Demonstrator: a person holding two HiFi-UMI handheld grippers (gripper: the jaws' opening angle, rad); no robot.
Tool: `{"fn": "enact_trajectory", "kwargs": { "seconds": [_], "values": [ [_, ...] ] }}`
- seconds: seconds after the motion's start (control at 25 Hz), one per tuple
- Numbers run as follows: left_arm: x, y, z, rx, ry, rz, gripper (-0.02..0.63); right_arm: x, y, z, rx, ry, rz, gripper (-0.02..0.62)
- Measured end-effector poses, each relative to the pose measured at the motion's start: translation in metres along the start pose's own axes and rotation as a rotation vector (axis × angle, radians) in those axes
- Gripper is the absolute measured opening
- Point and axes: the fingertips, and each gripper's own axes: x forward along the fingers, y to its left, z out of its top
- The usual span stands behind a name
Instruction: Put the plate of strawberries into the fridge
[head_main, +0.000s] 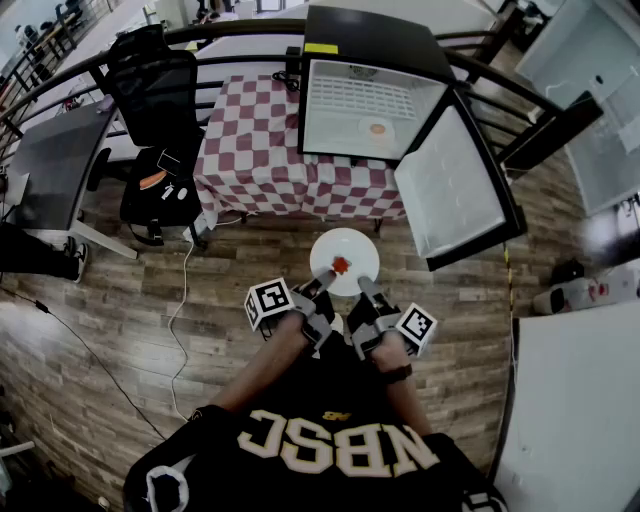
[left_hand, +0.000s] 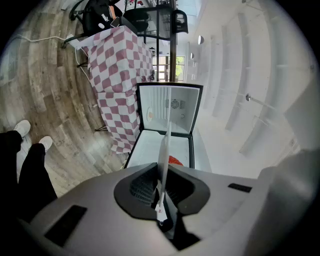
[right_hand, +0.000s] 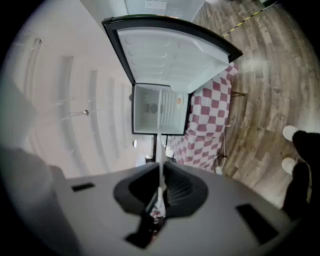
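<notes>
A white plate (head_main: 345, 258) with a red strawberry (head_main: 340, 265) on it hangs above the wooden floor, in front of the small fridge (head_main: 370, 100). My left gripper (head_main: 322, 284) is shut on the plate's near left rim and my right gripper (head_main: 366, 288) on its near right rim. In the left gripper view the plate (left_hand: 164, 150) runs edge-on out of the gripper (left_hand: 162, 186), with the strawberry (left_hand: 175, 160) beside it. The right gripper view shows the plate (right_hand: 160, 145) edge-on in the gripper (right_hand: 160, 192). The fridge stands open, its door (head_main: 455, 190) swung to the right.
The fridge sits on a table with a red and white checked cloth (head_main: 260, 150). A black office chair (head_main: 150, 90) and a black bag (head_main: 160, 195) stand to the left. A white cable (head_main: 180, 300) lies on the floor. A white table (head_main: 580, 400) is at the right.
</notes>
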Motion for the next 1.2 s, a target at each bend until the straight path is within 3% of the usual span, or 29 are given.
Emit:
{"fn": "enact_trajectory", "kwargs": {
  "seconds": [0.28, 0.64, 0.84, 1.0, 1.2],
  "values": [
    [0.048, 0.003, -0.011, -0.022, -0.025, 0.015, 0.038, 0.004, -0.008, 0.051, 0.042, 0.024, -0.011, 0.034],
    [0.111, -0.006, -0.008, -0.011, -0.084, 0.015, 0.038, 0.027, -0.002, 0.116, 0.086, 0.087, 0.043, 0.034],
    [0.131, -0.007, -0.008, -0.007, -0.137, 0.008, 0.040, 0.035, -0.004, 0.136, 0.106, 0.116, 0.051, 0.035],
    [0.143, -0.002, -0.005, -0.048, -0.156, 0.024, 0.040, 0.044, -0.008, 0.146, 0.111, 0.126, 0.014, 0.035],
    [0.158, -0.001, 0.016, -0.049, -0.175, 0.038, 0.040, 0.070, -0.012, 0.157, 0.129, 0.151, 0.005, 0.037]
  ]
}}
